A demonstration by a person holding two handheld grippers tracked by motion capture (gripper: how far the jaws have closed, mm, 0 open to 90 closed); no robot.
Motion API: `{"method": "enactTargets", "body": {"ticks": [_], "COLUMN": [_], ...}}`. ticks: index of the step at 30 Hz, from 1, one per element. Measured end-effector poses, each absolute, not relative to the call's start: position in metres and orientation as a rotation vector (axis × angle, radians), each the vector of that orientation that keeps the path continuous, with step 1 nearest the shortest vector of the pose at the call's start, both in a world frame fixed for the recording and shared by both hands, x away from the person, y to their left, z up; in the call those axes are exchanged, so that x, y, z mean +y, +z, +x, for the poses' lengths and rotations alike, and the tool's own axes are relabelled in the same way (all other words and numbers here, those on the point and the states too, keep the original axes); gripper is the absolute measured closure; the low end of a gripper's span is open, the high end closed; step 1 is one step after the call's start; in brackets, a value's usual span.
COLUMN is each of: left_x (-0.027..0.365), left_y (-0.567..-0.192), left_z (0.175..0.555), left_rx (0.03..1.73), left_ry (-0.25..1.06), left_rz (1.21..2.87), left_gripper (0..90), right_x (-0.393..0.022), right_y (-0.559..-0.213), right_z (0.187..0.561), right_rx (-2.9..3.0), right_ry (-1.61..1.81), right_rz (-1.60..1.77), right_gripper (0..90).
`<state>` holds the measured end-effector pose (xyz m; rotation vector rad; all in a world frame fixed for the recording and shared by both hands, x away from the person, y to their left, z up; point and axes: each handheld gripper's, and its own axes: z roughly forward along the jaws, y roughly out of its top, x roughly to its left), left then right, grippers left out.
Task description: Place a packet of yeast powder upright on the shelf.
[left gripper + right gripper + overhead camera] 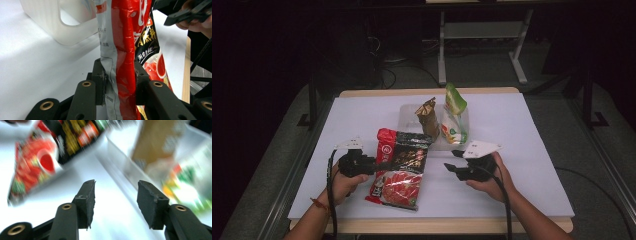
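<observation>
The glossy red-and-black snack bag (pixel 125 50) is creasing, pinched in the left gripper (pixel 119 80); the right gripper (pixel 116 200) is gaping, holding nothing, and the high view is showing brown and green packets in a clear bin (pixel 409 112).

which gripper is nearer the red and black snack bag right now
Left. The left gripper has its jaws clamped on the edge of the red and black snack bag. The right gripper sits off the bag's other side, jaws open with nothing between them, not touching it.

Red packet (pixel 125 50) cut off top and bottom, container (pixel 150 170) and its bags motion-blurred (print unreadable)
</observation>
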<state>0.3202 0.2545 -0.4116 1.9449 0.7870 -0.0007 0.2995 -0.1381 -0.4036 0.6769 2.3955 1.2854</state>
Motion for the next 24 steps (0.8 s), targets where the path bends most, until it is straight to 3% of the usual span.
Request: {"method": "enactTargets", "body": {"ticks": [11,24], "left_x": [0.254,0.257], "left_y": [-0.399,-0.391], "left_z": [0.306,0.296], "left_rx": [0.76,0.743], "left_ry": [0.079,0.146], "left_rz": [1.913,1.885], "left_gripper": [72.1,72.5], "right_x": [-0.208,-0.23], "right_y": [-0.416,-0.432], "right_z": [0.297,0.295], "right_rx": [2.318,2.287], "right_ry": [1.186,1.173], "right_rz": [0.879,0.98], "right_gripper": [42.1,38.1]}}
